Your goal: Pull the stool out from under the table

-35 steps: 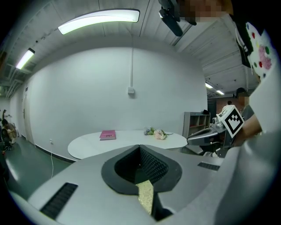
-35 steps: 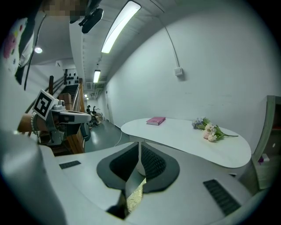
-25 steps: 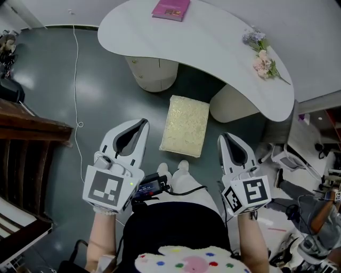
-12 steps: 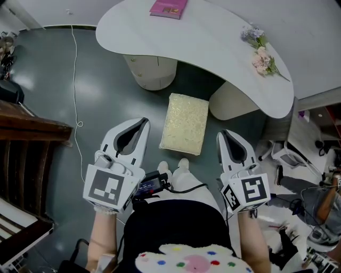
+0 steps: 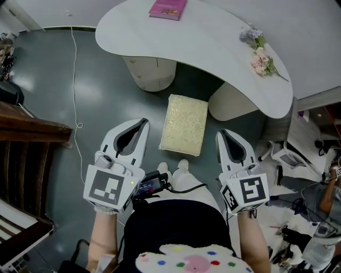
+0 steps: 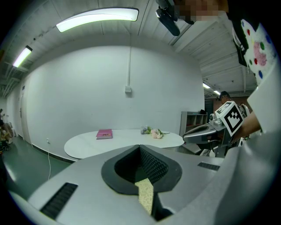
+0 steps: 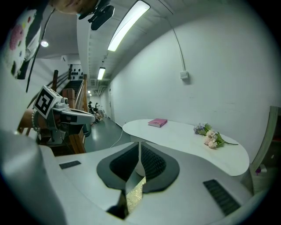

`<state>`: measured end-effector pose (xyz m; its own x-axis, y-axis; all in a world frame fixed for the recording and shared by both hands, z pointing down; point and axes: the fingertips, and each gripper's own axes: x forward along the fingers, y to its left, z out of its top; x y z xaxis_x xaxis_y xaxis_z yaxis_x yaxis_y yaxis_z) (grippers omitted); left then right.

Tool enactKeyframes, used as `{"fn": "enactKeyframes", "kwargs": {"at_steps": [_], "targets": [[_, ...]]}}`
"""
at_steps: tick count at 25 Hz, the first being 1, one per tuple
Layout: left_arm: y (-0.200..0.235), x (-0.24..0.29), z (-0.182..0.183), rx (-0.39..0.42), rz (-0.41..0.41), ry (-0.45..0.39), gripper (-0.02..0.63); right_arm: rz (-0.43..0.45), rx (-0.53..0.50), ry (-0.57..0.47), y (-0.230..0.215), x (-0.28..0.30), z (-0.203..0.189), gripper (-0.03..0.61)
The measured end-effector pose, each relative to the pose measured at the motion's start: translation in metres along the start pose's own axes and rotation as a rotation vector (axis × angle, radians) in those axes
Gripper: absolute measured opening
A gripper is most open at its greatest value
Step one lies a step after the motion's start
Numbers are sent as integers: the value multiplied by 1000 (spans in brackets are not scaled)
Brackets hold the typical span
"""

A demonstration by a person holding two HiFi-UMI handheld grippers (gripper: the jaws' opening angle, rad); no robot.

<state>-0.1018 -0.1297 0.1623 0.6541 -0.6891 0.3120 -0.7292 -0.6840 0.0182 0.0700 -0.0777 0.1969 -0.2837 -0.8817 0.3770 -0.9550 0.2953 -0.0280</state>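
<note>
A rectangular stool with a pale yellow fuzzy top (image 5: 184,124) stands on the grey floor, just in front of the white curved table (image 5: 213,37). Its far end lies between the table's two pedestals. My left gripper (image 5: 143,122) hovers to the stool's left and my right gripper (image 5: 222,134) to its right, both apart from it. Both are shut with nothing held. In the left gripper view the shut gripper (image 6: 139,147) points at the table, and a sliver of the stool (image 6: 145,195) shows below. The right gripper view shows that gripper (image 7: 139,144) the same way, over the stool (image 7: 135,195).
A pink book (image 5: 170,8) and a bunch of flowers (image 5: 259,53) lie on the table. Round pedestals (image 5: 152,72) (image 5: 232,104) carry it. Dark wooden furniture (image 5: 26,133) stands at the left, a white cable (image 5: 74,80) crosses the floor, and clutter (image 5: 298,160) sits at the right.
</note>
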Motion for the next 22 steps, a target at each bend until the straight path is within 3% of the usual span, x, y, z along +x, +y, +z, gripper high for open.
{"fn": "enactKeyframes", "kwargs": {"at_steps": [22], "targets": [[-6, -1, -2, -21, -20, -3, 17, -3, -24, -2, 3, -2, 3, 41]]}}
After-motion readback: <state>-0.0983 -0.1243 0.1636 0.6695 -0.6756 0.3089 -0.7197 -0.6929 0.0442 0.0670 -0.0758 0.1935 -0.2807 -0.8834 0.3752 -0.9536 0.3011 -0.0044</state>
